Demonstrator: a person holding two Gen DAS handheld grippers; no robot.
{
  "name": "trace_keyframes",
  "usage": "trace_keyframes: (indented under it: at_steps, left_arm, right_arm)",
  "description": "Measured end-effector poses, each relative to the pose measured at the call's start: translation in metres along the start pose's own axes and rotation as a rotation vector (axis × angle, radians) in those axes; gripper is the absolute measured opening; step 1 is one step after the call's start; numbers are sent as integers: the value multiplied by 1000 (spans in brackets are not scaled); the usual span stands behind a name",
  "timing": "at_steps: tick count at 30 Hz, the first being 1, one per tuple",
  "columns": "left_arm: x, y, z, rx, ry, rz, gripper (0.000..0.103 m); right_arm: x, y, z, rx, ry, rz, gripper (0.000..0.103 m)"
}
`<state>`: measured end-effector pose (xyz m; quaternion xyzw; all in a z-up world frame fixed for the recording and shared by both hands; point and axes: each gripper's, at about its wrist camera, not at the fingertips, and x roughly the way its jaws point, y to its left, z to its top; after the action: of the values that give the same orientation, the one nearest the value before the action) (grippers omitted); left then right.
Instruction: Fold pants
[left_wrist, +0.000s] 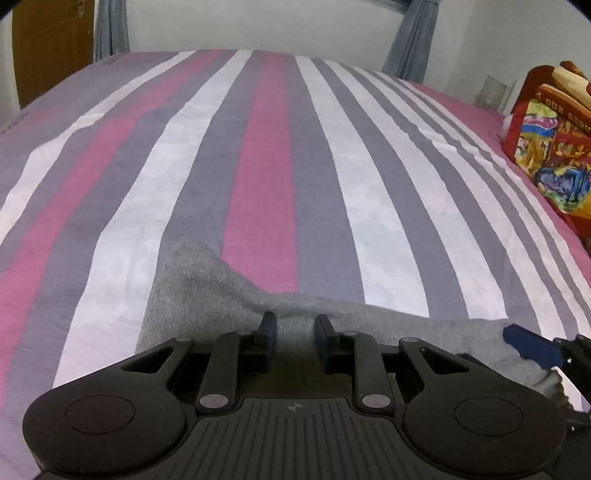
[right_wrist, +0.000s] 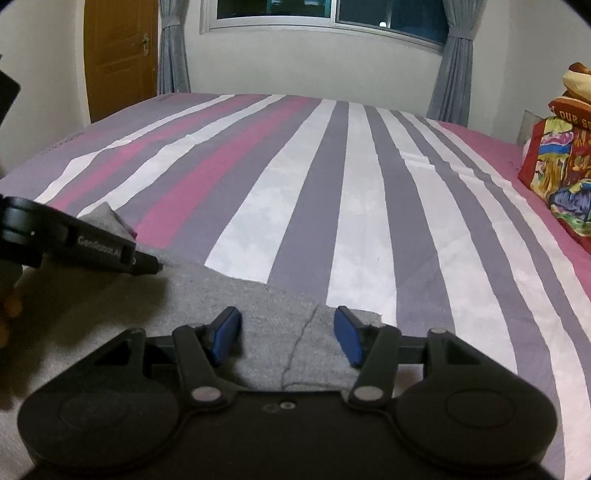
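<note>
Left tongs (left_wrist: 295, 328) part open, right tongs (right_wrist: 287, 332) wider, both empty over grey pants (right_wrist: 258, 306) edge on striped bedsheet (left_wrist: 266, 166); cloth contact probably, unclear.

Striped bed (left_wrist: 266, 166) (grey pants (left_wrist: 229, 295), cushion (left_wrist: 550, 155))

Soft, fuzzy grey knit pants (right_wrist: 236, 295) lie on a smooth, matt striped cotton-like bedsheet (left_wrist: 266, 166), beside matt black plastic grippers (right_wrist: 286, 334) and a glossy wooden door (right_wrist: 118, 55).

"GenRobot.AI" on left tool (right_wrist: 147, 263) body; "OUR S…" on red cushion (right_wrist: 561, 162).
</note>
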<state>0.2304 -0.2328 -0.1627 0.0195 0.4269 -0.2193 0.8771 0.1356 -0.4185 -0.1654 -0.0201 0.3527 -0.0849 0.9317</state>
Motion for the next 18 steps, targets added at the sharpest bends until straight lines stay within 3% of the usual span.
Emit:
trace_keyframes:
  at_steps: [7,18]
  left_arm:
    - [-42,-1,-30,18,-15,-10,24]
    - [-101,6,-101,8,5,-68,24]
  right_arm:
    - [-11,3,-4,-17,-3,-11,62]
    - [-66,-1,-44,21,-11,-12,69]
